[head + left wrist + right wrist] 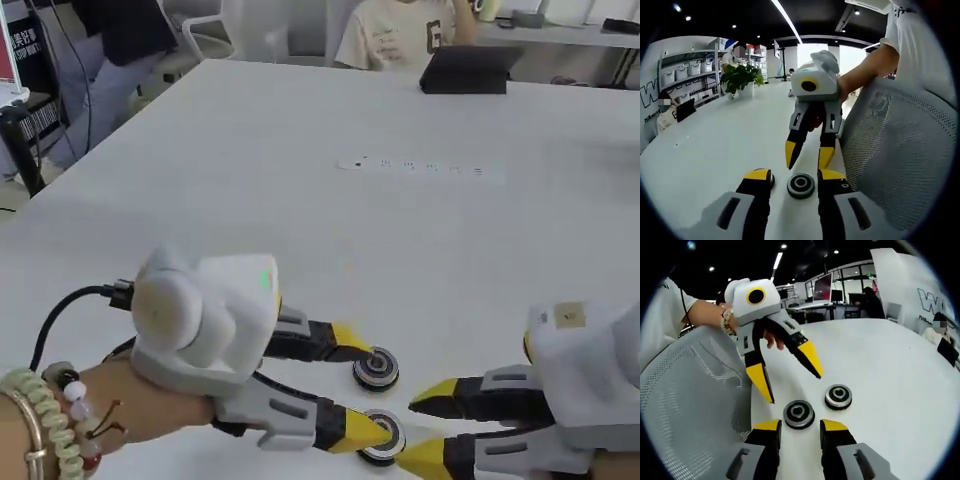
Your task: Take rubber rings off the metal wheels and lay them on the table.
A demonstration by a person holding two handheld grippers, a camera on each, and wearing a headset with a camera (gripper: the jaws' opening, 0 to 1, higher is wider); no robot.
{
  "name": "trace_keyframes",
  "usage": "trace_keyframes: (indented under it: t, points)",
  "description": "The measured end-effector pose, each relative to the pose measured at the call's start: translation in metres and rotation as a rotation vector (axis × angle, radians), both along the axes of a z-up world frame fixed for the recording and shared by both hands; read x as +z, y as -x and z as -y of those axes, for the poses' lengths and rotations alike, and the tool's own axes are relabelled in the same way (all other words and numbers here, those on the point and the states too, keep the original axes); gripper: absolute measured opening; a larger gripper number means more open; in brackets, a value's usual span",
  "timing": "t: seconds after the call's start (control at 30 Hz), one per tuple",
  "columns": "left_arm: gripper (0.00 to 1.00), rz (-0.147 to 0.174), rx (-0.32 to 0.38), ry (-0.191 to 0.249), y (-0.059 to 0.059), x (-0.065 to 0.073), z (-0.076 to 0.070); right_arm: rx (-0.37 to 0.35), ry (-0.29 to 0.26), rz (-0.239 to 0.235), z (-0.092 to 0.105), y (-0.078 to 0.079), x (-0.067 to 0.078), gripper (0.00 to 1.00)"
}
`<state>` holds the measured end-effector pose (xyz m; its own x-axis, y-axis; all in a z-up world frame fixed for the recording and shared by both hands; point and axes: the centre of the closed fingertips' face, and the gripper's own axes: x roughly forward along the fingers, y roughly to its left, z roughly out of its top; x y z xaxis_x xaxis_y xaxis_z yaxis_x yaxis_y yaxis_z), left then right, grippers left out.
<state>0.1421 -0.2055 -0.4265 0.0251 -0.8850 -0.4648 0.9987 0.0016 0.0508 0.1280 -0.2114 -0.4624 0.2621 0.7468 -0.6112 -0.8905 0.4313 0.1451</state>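
Wheels: two small metal wheels lie flat on the white counter, at the lower middle of the head view. The near wheel and the far wheel sit just beside each other.
Rubber ring: the dark band around each rim seems to be the ring. On both wheels it looks not yet removed.
Handling: I judge each wheel stiff, rather heavy for its size, and ready to slide on the smooth counter. The ring should be soft and stretchy, so it will cling to the rim and then spring off.
Where to hold: pinch one wheel across its rim to keep it steady, and catch the ring at its outer edge with the other jaw tips, not on the metal face.
Left gripper: spread wide and holding nothing. In the left gripper view the near wheel lies between its yellow tips, and the far wheel is half hidden behind one jaw. You cannot tell if they touch.
Right gripper: also spread and empty, at the lower right of the head view. The near wheel lies just before its gap.
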Motion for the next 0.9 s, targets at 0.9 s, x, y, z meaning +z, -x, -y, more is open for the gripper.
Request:
trace_keyframes:
  t: [0.9]
  points:
    - [0.07, -0.006, 0.002, -0.063, 0.007, -0.029, 0.003, 0.026, 0.078, 0.045, -0.002, -0.001, -0.01, 0.21]
